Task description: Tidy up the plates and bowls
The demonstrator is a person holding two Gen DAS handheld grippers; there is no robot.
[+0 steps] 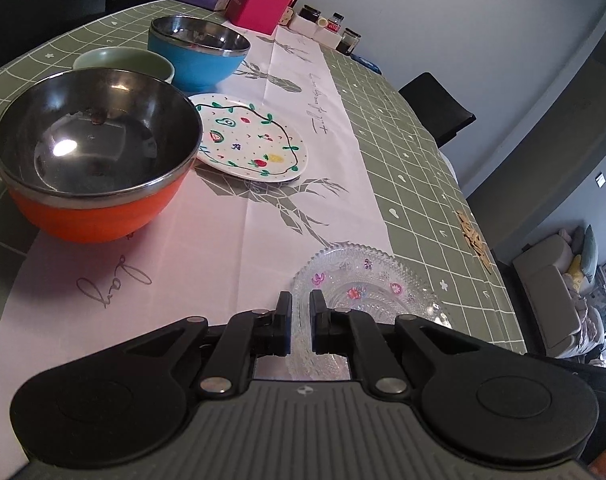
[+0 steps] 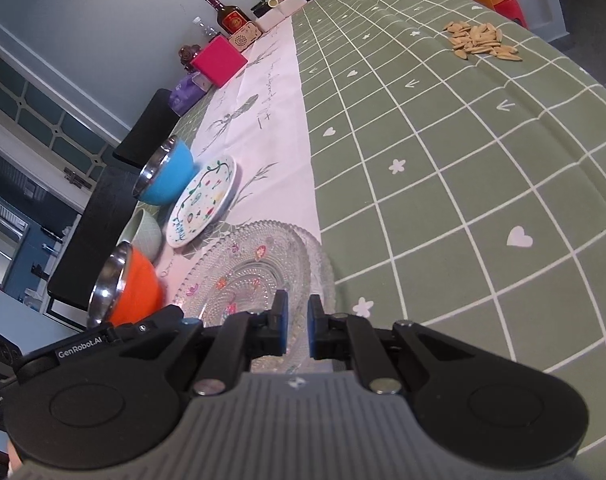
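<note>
Near the bench's (image 1: 423,128) front edge, both tongs, left (image 1: 301,322) and right (image 2: 296,326), pinch the glass plate's (image 1: 367,280) near rim (steadier with two), bowls grouped far left.

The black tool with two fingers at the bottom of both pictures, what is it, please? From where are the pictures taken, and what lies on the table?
It is no robot. A person holds one hand-held gripper in each hand, and a wide-angle camera on each looks forward along its fingers. One picture comes from the left gripper, the other from the right gripper.

On the green checked tablecloth stand an orange bowl, a blue bowl and a pale green bowl. Beside them lies a painted plate. Far off lies a heap of seeds.

Both grippers are closed on the rim of the glass plate.
</note>
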